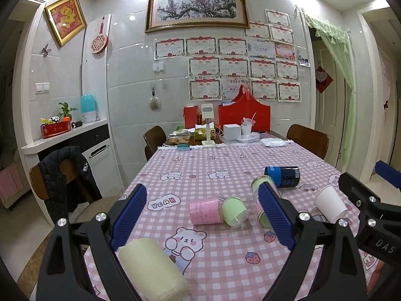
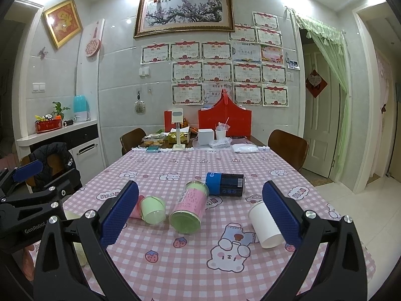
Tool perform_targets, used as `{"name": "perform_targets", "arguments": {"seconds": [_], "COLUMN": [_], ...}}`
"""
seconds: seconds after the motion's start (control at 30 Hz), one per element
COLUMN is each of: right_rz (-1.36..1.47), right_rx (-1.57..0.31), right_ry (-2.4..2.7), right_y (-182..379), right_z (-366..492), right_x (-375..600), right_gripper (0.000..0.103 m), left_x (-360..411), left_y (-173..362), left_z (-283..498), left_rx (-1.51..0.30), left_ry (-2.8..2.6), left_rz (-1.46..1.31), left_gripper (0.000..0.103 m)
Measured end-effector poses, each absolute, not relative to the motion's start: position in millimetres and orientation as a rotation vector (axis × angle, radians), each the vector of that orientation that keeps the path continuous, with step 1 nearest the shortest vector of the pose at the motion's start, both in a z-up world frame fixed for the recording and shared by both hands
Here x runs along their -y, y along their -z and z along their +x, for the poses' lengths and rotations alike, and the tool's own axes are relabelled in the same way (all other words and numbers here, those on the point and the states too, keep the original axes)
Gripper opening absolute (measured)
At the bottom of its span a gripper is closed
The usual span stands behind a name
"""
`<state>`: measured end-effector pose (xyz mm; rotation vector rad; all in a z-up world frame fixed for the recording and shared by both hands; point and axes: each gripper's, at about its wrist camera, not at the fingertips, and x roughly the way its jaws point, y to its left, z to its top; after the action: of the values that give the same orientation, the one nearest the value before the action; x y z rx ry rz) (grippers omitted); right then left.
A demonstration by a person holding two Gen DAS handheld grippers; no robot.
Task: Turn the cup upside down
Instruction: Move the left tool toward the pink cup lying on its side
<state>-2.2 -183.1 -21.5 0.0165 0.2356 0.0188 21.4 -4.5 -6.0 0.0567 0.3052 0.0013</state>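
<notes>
A white paper cup (image 2: 266, 225) lies on its side on the pink checked tablecloth, mouth toward me, just inside my right gripper's right finger. It also shows in the left wrist view (image 1: 330, 206), at the right. My right gripper (image 2: 200, 215) is open and empty above the cloth. My left gripper (image 1: 200, 218) is open and empty, with a pale yellow rolled towel (image 1: 153, 271) lying by its left finger.
A pink and green canister (image 2: 190, 208), a second one with a green cap (image 2: 150, 209) and a blue-black can (image 2: 225, 183) lie on their sides mid-table. Boxes, a red bag (image 2: 225, 120) and a stand crowd the far end. Chairs stand around the table.
</notes>
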Motion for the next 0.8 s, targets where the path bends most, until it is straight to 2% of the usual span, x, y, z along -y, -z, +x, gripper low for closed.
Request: {"name": "perform_targets", "arguments": {"seconds": [0.8], "right_rz": [0.065], "right_rx": [-0.409], "right_ry": [-0.080], "right_y": [60], "right_z": [92], "right_x": [189], "right_gripper": [0.095], "left_x": [-10], "left_y": [64], "left_z": [139], "left_rx": [-0.603], "left_ry": [0.045], "left_rz": [0.037], "left_gripper": [0.089]}}
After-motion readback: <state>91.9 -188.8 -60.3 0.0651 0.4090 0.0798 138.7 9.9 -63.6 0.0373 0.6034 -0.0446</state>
